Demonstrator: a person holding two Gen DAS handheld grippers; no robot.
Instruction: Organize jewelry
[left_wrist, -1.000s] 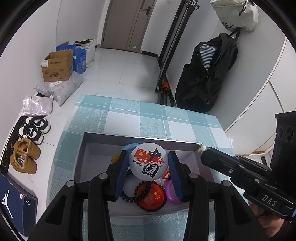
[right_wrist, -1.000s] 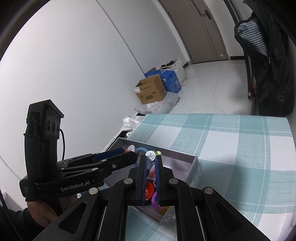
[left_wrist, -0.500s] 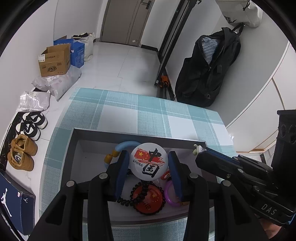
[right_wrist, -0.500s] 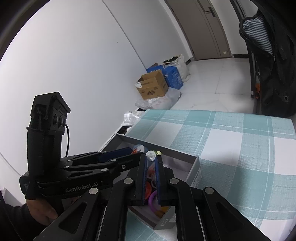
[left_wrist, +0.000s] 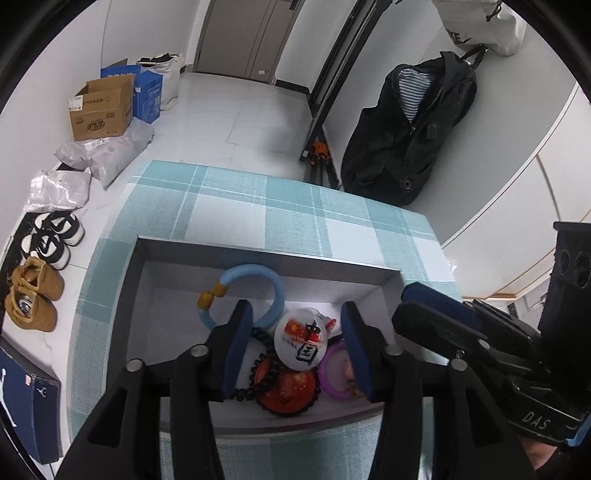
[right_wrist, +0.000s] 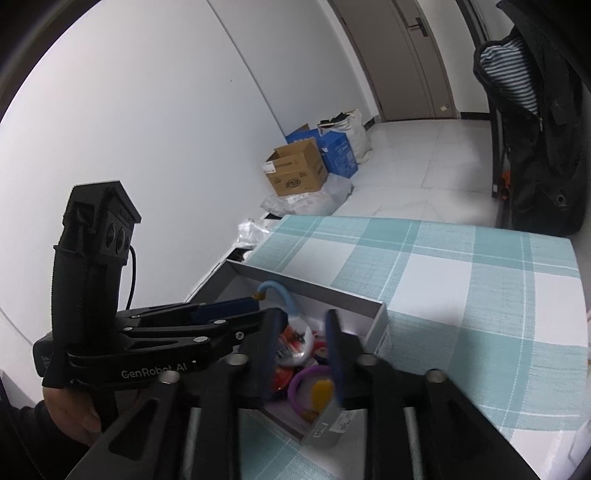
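Observation:
A grey box (left_wrist: 266, 256) sits on the teal checked tablecloth (left_wrist: 229, 214). In it lie a blue bracelet (left_wrist: 275, 286), a dark bead bracelet (left_wrist: 258, 363), a red badge (left_wrist: 291, 387) and a purple ring (left_wrist: 327, 384). A white round badge (left_wrist: 301, 341) with a red flag lies tilted on the pile, loose between the fingers of my left gripper (left_wrist: 296, 310), whose jaws are opening. My right gripper (right_wrist: 301, 321) hangs over the box's right end (right_wrist: 382, 321), jaws opening, nothing between them. In that view the left gripper (right_wrist: 267, 309) reaches in from the left.
Shoes (left_wrist: 33, 291), a cardboard box (left_wrist: 101, 110) and plastic bags (left_wrist: 107, 151) lie on the floor to the left of the table. A black bag (left_wrist: 406, 136) leans on the wall beyond it. A hand (right_wrist: 74, 410) holds the left gripper's handle.
The left jaws have widened and the white badge has dropped from them onto the pile. The right jaws have opened and the small pearl piece they pinched is gone from between them.

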